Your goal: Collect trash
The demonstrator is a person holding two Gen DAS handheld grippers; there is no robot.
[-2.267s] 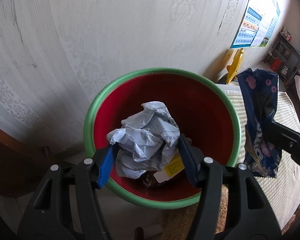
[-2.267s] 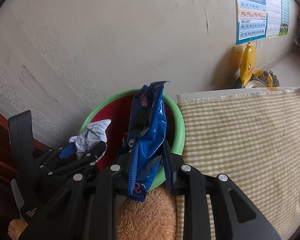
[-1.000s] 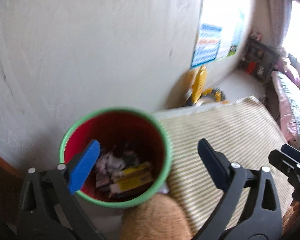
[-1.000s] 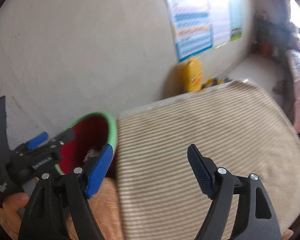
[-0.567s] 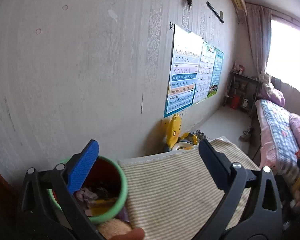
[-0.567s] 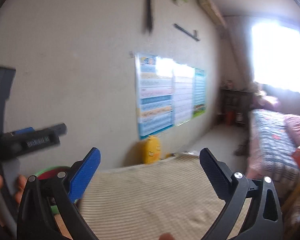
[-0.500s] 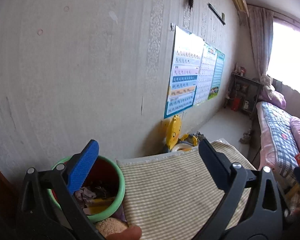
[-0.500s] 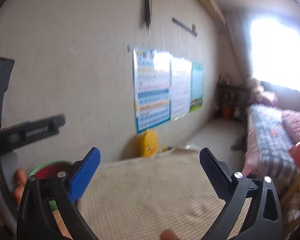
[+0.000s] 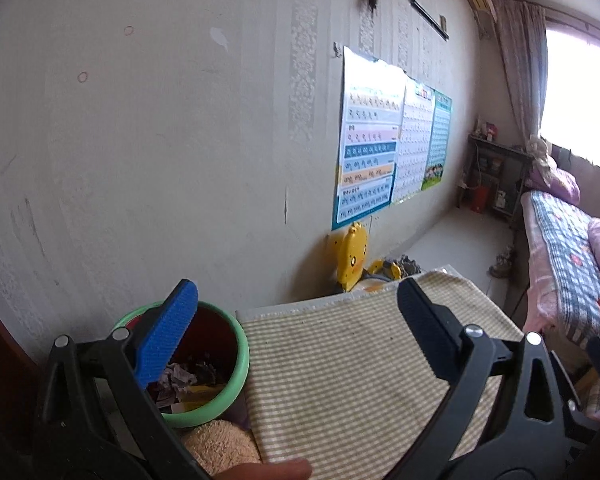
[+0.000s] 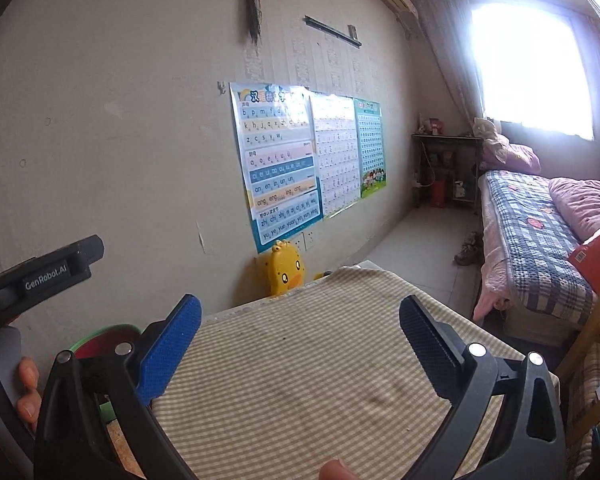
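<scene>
Green-rimmed red bin [image 9: 236, 354] beside checked table [image 9: 340, 360], crumpled paper trash [image 9: 178, 376] inside.

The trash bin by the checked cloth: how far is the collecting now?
Done: crumpled paper and wrappers lie in the green-rimmed bin. In hand: nothing; the left gripper and right gripper are both open and empty. Left: no trash shows on the checked cloth.

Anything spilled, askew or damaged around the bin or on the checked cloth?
Nothing stands out. The trash sits inside the bin, none on the checked cloth where it shows. Left gripper and right gripper both have open, empty jaws.
</scene>
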